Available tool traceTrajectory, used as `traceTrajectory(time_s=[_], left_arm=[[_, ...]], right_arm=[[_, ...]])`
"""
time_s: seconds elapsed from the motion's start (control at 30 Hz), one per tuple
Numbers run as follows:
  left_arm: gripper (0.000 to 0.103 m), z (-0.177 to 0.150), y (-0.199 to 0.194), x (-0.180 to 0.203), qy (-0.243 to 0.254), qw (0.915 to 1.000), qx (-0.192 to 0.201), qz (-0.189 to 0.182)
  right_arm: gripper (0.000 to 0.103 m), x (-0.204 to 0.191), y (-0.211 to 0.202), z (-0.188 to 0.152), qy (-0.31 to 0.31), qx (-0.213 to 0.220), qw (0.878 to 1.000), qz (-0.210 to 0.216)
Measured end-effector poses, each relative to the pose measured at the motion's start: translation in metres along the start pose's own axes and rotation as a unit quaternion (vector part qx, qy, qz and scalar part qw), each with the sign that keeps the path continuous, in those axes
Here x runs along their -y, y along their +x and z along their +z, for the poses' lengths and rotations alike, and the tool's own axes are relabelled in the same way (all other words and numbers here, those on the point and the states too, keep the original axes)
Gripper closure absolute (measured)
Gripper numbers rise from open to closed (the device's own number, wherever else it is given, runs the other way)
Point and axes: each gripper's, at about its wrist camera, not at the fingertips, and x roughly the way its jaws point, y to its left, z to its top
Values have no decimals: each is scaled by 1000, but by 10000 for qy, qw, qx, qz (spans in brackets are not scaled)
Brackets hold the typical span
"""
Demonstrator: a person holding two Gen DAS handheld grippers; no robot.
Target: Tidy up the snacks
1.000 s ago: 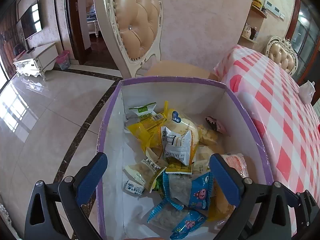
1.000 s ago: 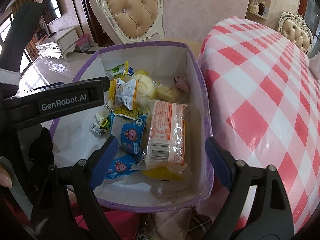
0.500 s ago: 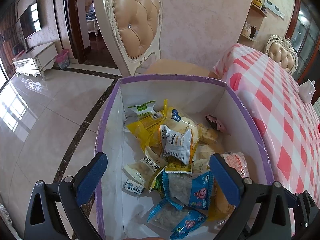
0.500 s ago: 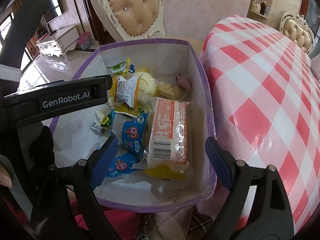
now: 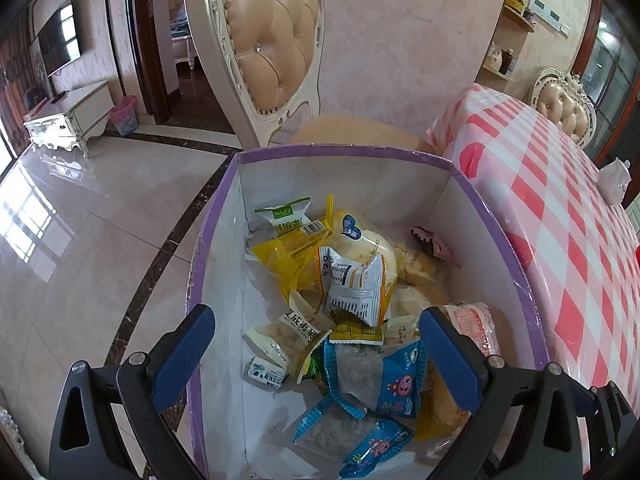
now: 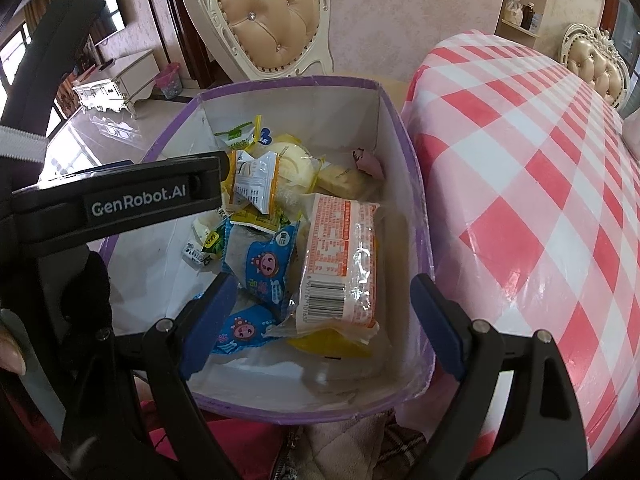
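The snacks [image 6: 340, 264] lay heaped in a purple-rimmed box [image 6: 420, 216] beside the bench [image 6: 540, 200]. Both the left gripper [image 5: 316, 360] and the right gripper [image 6: 324, 320] hovered above with fingers apart, holding nothing. The packets looked light, crinkly and slippery, so pinching a sealed edge seemed safest.

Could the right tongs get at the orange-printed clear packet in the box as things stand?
Probably yes. The right tongs hang open just above the orange-printed packet, which lies on top of the pile in the purple-rimmed box, nothing covering it.
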Motion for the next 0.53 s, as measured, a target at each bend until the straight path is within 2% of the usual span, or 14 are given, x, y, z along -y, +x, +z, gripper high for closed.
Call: traceTrajectory(time_s=[0.37,0.53], left_arm=[[0,0,2,-2,-35,10000,-28,-23],[0,-2,0,-2,-63,9999,116,73]], right_arm=[[13,-2,-1,-2,-36,-5,10000,14],[13,-2,-1,-3,-45,-10,10000,27]])
